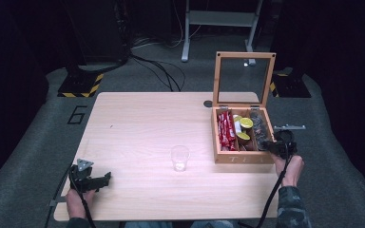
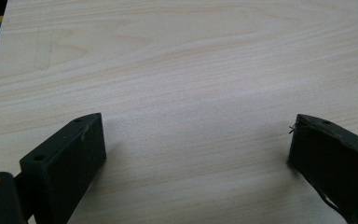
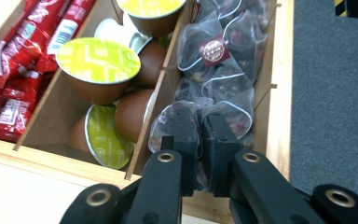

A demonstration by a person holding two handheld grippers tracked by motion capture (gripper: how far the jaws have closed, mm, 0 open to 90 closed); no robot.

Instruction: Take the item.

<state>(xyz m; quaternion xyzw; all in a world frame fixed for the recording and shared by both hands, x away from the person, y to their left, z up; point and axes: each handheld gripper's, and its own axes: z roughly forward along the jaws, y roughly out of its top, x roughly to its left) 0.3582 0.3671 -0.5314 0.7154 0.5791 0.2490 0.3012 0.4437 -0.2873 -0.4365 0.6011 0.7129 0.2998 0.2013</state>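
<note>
Two grippers in use at one wooden table (image 1: pixel 138 123). Right gripper (image 3: pixel 200 140): jaws pressed nearly together inside the right-hand compartment of the open wooden box (image 3: pixel 279 93), pinching the near edge of a mesh tea bag (image 3: pixel 223 105) at the front of the pile; bag not yet lifted clear. Left gripper (image 2: pixel 196 144): jaws spread wide, resting idle over bare tabletop at the near left corner, holding nothing. Clear plastic cup (image 1: pixel 179 157): upright near the table's middle, just left of the box, apparently empty. Other box contents: red sachets (image 3: pixel 14 60) in the left compartment, coffee capsules (image 3: pixel 98 63) with yellow-green lids in the middle one. Progress, as judged: grasp made; lifting out and carrying the bag, likely to the cup, remain
</note>
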